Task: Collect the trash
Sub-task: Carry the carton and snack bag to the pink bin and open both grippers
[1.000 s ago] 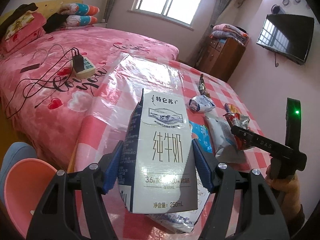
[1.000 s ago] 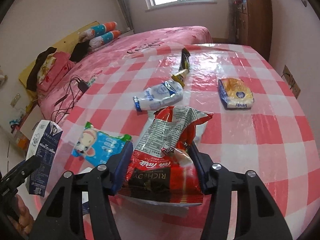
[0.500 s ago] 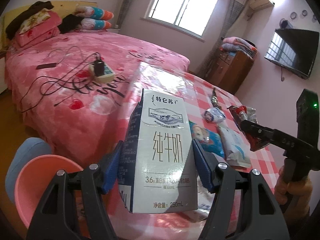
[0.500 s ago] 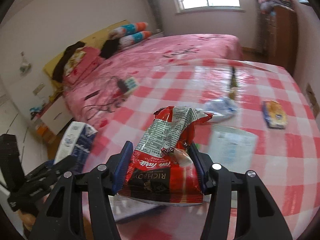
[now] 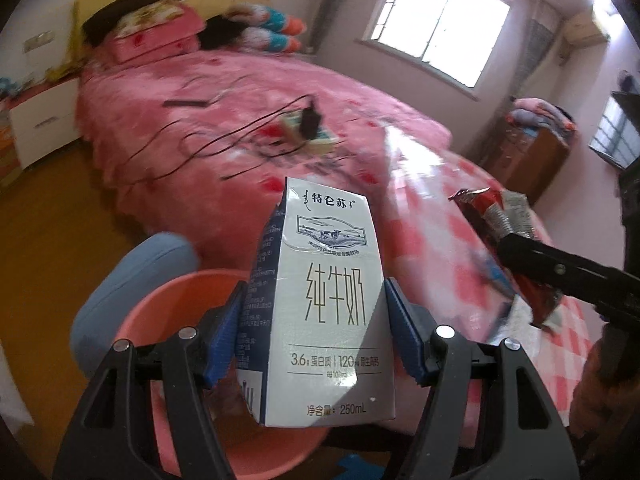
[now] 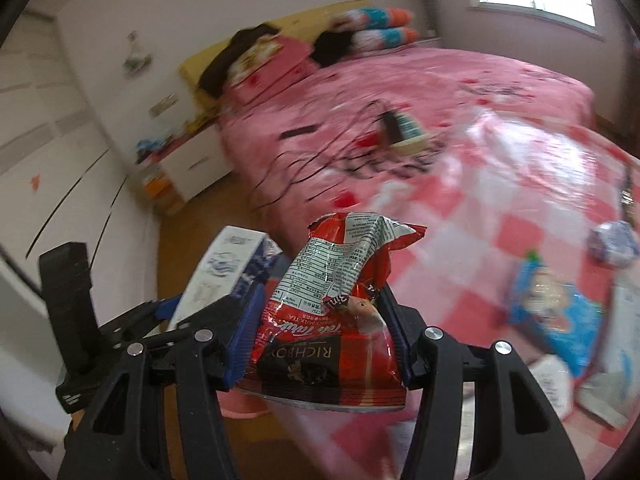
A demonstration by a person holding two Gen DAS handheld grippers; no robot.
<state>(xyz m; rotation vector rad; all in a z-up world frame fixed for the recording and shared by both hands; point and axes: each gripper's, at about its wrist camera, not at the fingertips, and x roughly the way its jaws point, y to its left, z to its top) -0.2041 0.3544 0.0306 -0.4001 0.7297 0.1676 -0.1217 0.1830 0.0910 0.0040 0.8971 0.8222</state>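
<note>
A white and dark-blue milk carton [image 5: 324, 300] stands upright between the blue pads of my left gripper [image 5: 316, 288], which is shut on it. It hangs over a pink basin [image 5: 152, 312] on the floor. My right gripper [image 6: 322, 292] is shut on a crumpled red snack packet [image 6: 332, 320]. In the left wrist view that packet [image 5: 496, 216] hangs to the right of the carton, just off the table's corner. In the right wrist view the carton [image 6: 224, 268] in the left gripper [image 6: 216, 300] is close on the left.
A blue stool [image 5: 128, 280] stands beside the basin. The table with the red checked cloth [image 6: 500, 240] holds a blue wrapper [image 6: 556, 312] and a white-blue wrapper [image 6: 616, 240]. A pink bed [image 5: 240, 120] with cables and a power strip [image 5: 308, 128] lies behind.
Both grippers have swung left, off the table and toward the floor beside the bed. The pink basin now sits right under the carton. Both grips are unchanged.
</note>
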